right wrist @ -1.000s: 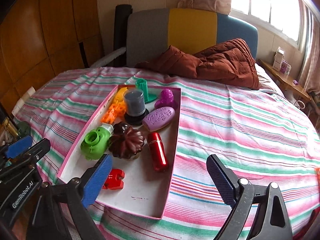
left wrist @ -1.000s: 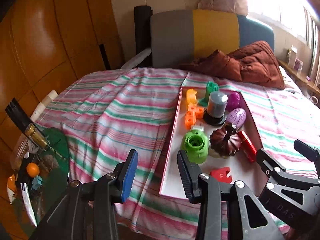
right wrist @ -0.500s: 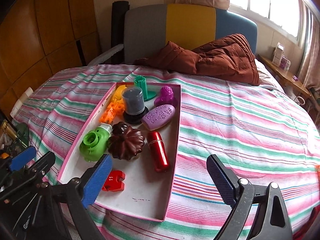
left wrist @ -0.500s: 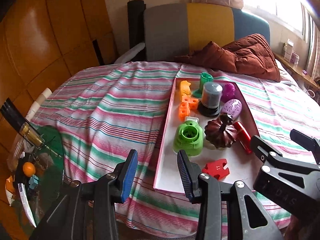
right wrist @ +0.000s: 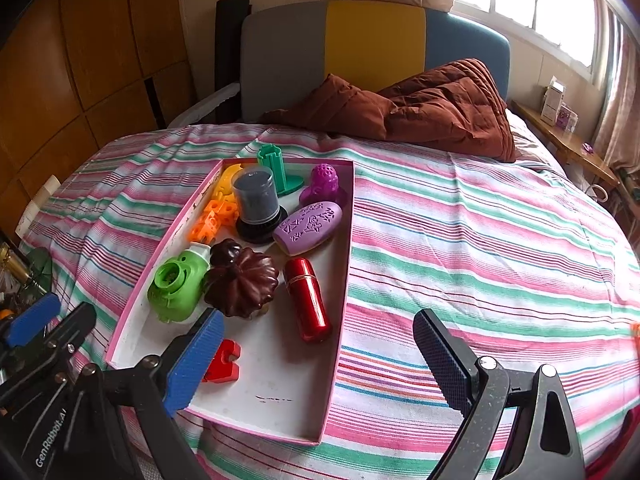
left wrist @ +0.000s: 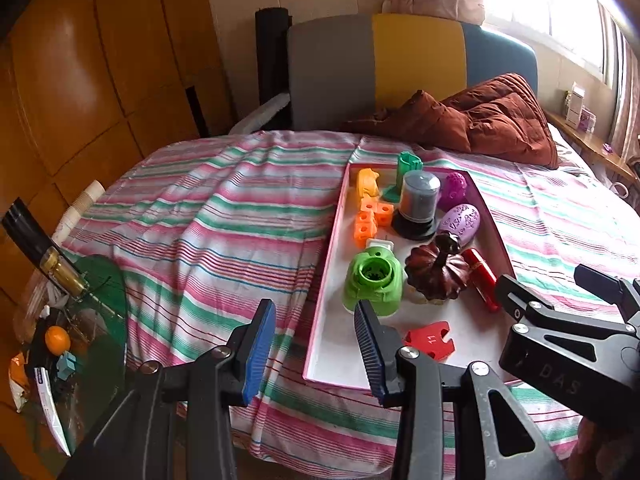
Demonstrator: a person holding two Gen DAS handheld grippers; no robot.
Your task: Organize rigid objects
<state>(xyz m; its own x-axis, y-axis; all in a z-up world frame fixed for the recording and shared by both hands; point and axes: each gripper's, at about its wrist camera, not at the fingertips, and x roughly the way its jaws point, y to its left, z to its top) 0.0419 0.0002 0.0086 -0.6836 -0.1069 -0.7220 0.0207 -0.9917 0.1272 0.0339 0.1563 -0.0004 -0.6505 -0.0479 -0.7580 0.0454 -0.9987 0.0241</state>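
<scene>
A pink-rimmed white tray (right wrist: 344, 264) (left wrist: 326, 280) lies on the striped bed. It holds several rigid toys: a green round toy (right wrist: 176, 284) (left wrist: 374, 282), a dark brown pumpkin (right wrist: 242, 280) (left wrist: 438, 274), a red cylinder (right wrist: 308, 298), a red flat piece (right wrist: 224, 362) (left wrist: 430, 344), a purple oval (right wrist: 308, 226), a grey cylinder on a black base (right wrist: 258, 204), orange blocks (right wrist: 212, 220) and a green stand (right wrist: 278, 168). My left gripper (left wrist: 316, 350) is open and empty over the tray's near left edge. My right gripper (right wrist: 316, 364) is open and empty over the tray's near end.
A brown quilt (right wrist: 416, 108) lies at the head of the bed by a grey, yellow and blue headboard (right wrist: 372, 44). A green glass side table (left wrist: 80, 320) with clutter stands at the left. A wooden shelf (right wrist: 568, 144) runs under the window.
Both grippers have drawn back from the tray and risen a little, so more of the bed shows. Both stay open and empty. The toys have not moved.
</scene>
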